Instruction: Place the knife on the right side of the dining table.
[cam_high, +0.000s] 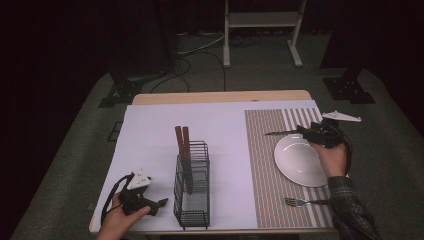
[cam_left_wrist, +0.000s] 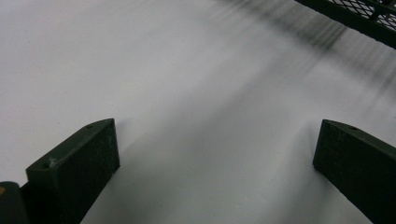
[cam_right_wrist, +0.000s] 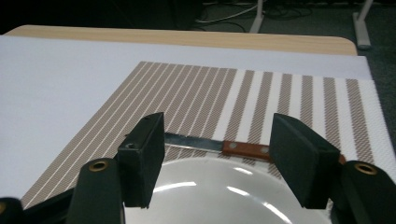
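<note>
In the high view, the right gripper (cam_high: 306, 131) was held over the far rim of a white plate (cam_high: 298, 162) on a striped placemat (cam_high: 267, 165), which lay on the right part of the white-covered table (cam_high: 150, 135). A knife (cam_high: 278, 133) lay on the placemat just beyond the plate, its blade pointing left; its handle end was hidden by the gripper. A fork (cam_high: 304, 202) lay on the placemat near the table's front edge, in front of the plate. A black wire cutlery rack (cam_high: 192, 186) stood at the table's middle front and held two brown-handled utensils (cam_high: 182, 140) upright. The left gripper (cam_high: 159, 204) rested on the table just left of the rack.

In the left gripper view, the jaws stood wide apart over the bare white cover, with nothing between them. The wire rack (cam_left_wrist: 359, 18) crossed the top right corner.

In the right gripper view, the jaws were released and parted, with no pad pressing on anything. The knife (cam_right_wrist: 219, 146) lay flat on the placemat (cam_right_wrist: 210, 93) beyond them, touching the plate's (cam_right_wrist: 224, 191) far rim, with its wooden handle to the right
</note>
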